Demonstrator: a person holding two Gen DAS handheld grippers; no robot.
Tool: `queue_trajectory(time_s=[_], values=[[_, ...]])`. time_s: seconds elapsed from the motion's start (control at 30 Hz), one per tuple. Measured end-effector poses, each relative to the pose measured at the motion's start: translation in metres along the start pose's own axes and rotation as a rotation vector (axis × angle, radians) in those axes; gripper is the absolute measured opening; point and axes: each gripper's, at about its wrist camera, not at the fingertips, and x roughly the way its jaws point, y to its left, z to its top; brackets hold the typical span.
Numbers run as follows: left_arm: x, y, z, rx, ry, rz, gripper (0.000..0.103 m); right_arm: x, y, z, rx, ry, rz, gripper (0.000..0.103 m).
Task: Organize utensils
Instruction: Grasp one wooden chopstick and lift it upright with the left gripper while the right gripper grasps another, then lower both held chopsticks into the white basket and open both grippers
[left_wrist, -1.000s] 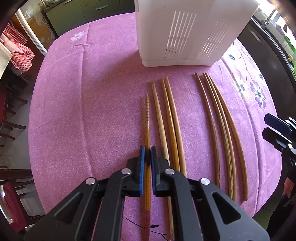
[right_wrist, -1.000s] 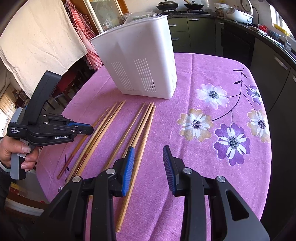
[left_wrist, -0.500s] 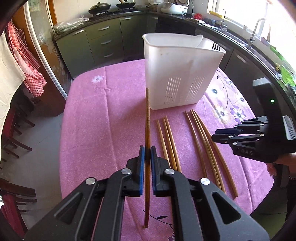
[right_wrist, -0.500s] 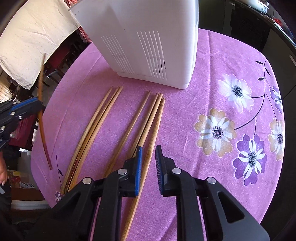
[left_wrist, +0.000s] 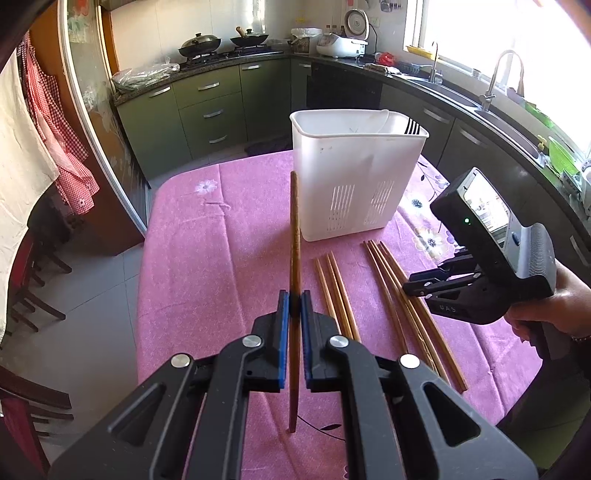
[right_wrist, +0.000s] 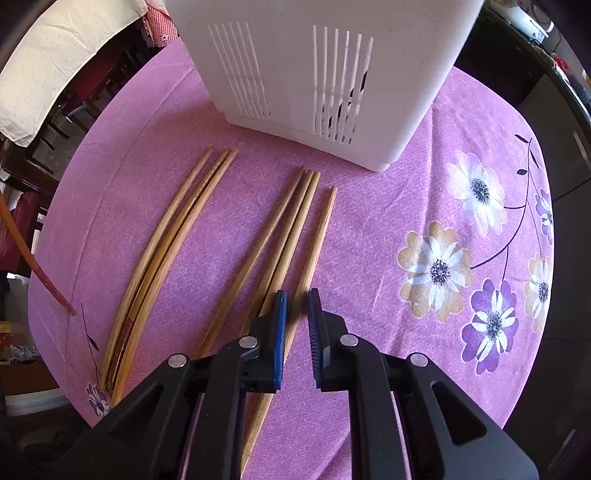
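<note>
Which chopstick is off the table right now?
The dark reddish-brown chopstick clamped in the left gripper, held up in front of the white basket. All the paler chopsticks lie flat on the pink cloth.

My right gripper (right_wrist: 295, 306) hangs over the purple cloth (right_wrist: 369, 240), its jaws closing around the rightmost chopstick (right_wrist: 314, 251), pads not yet touching it. Six more chopsticks (right_wrist: 177, 236) lie left. The white holder (right_wrist: 314, 66) stands far.

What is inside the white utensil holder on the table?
Fork tines rise above the rim at the right end of the white utensil holder, and dark shapes show through its slots. The opaque walls hide the rest.
</note>
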Motion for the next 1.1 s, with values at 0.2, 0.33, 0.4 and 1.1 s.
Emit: queue_trajectory(time_s=[0.2, 0.33, 0.4, 1.1], values=[[-0.003, 0.003, -0.004, -0.003, -0.008, -0.002, 0.006, -0.001, 0.011, -0.005, 0.018, -0.040, 0.001, 0.007], [-0.008, 0.003, -0.006, 0.000, -0.018, -0.001, 0.006, -0.023, 0.007, -0.016, 0.038, -0.114, 0.037, 0.007], [-0.010, 0.003, -0.006, 0.001, -0.023, -0.003, 0.006, -0.038, 0.006, -0.024, 0.045, -0.164, 0.057, 0.007], [-0.030, -0.003, -0.009, 0.025, -0.046, -0.012, 0.006, -0.173, -0.027, -0.135, 0.067, -0.515, 0.162, 0.007]])
